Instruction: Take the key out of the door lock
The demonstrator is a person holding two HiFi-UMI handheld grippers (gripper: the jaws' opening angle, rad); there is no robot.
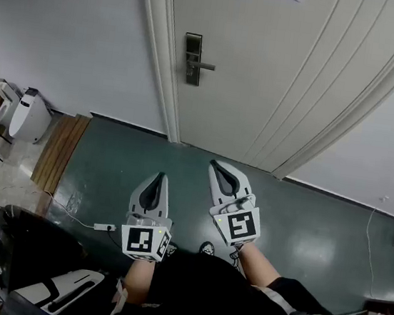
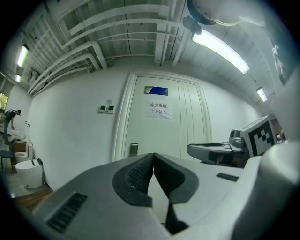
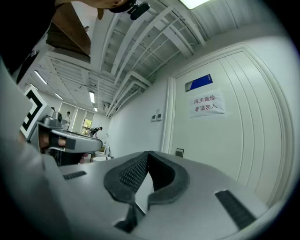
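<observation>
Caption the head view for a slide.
Left gripper and right gripper, both shut and empty, held short of the door lock.

We hold both grippers level, side by side, pointing forward; the left gripper (image 1: 158, 177) has its jaws pressed together with nothing between them; the right gripper (image 1: 216, 165), a little further forward, is likewise closed and empty.

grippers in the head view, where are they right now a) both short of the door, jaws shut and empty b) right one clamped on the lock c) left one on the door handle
a: the left gripper and right gripper hang over the floor, apart from the door lock, jaws together on nothing.
</observation>
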